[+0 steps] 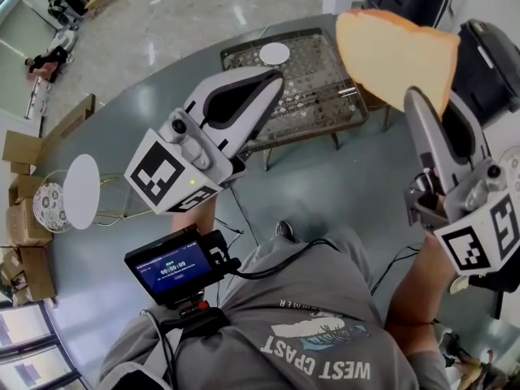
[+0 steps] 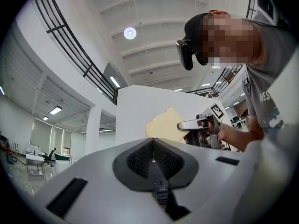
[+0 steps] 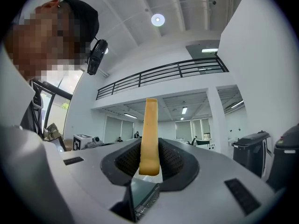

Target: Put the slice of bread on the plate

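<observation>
The slice of bread (image 1: 398, 55), just one, stands pinched in the raised right tool (image 1: 419, 102). The raised left tool (image 1: 268, 84) is closed, empty.

Grey shirt (image 1: 325, 331): white print, upside down in head view, reads "WEST COAST"; smaller lettering above it illegible. Same print in left gripper view: only a fragment at the edge. Small screen (image 1: 173, 268): timer digits, too small to read.
</observation>
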Demonstrator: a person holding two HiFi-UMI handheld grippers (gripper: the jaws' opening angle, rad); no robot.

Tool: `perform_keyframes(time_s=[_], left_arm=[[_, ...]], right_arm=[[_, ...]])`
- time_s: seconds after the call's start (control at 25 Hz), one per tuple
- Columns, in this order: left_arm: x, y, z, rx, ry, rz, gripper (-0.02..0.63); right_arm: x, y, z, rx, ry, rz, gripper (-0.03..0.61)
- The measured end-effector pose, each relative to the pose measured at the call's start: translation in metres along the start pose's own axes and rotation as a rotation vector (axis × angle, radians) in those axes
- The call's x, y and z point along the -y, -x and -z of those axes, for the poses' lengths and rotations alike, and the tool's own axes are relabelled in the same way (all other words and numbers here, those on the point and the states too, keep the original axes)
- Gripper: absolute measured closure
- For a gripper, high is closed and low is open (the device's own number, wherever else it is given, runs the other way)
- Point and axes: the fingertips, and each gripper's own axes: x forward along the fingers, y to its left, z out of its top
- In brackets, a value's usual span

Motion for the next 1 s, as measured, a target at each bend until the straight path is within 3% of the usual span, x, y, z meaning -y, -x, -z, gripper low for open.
perform_keyframes(time_s=[0.24, 0.48, 1.0], left_arm=[[-0.029, -0.002, -0.008, -0.006, 0.004, -0.042, 0.606], [-0.058, -0.007, 0.018, -0.035, -0.005, -0.100, 0.606], [-0.118, -0.087, 0.053, -0.075, -0.024, -0.247, 0.606]], right_arm=[[0.012, -0.029, -0.009, -0.014, -0.018, -0.036, 0.489], [0.033, -0.063, 0.024, -0.029, -0.058, -0.099, 0.489], [0.133, -0.124, 0.048, -0.067, -0.107, -0.261, 0.489]])
